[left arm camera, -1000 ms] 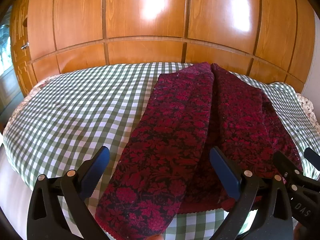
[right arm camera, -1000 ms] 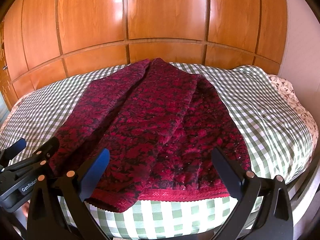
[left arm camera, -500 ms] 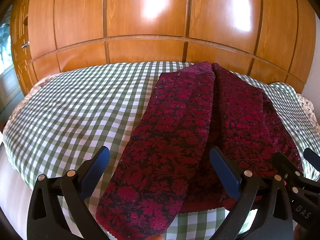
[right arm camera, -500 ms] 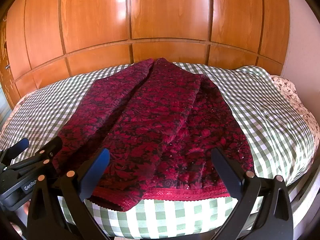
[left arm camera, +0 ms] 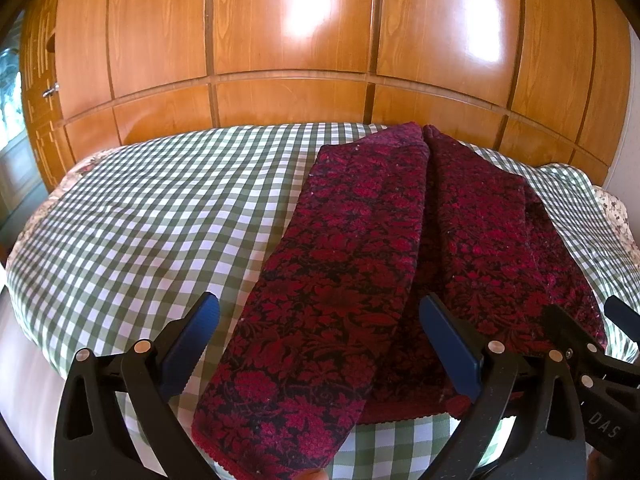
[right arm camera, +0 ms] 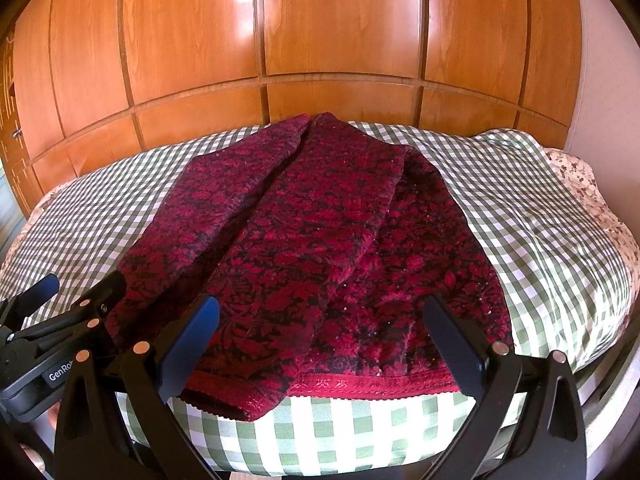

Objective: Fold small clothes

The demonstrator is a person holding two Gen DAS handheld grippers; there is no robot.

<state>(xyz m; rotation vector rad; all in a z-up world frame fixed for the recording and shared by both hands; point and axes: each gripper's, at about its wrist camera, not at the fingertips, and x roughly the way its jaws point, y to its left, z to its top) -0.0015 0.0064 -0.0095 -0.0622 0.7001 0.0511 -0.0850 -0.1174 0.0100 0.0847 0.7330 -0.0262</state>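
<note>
Behind the bed, a wall of glossy orange-brown wooden wardrobe panels (right arm camera: 340,40) is filling the background, while the green-and-white checked bedspread (left arm camera: 140,232) is covering the mattress from edge to edge. On that spread, a dark red floral garment (right arm camera: 312,248) is lying lengthwise, its two sides folded inward so they are overlapping down the middle, the trimmed hem (right arm camera: 360,385) resting at the near edge. Both tools are hovering side by side just short of that hem: the left gripper (left arm camera: 320,344) and the right gripper (right arm camera: 320,344) are each holding blue-padded fingers wide apart, gripping nothing.
</note>
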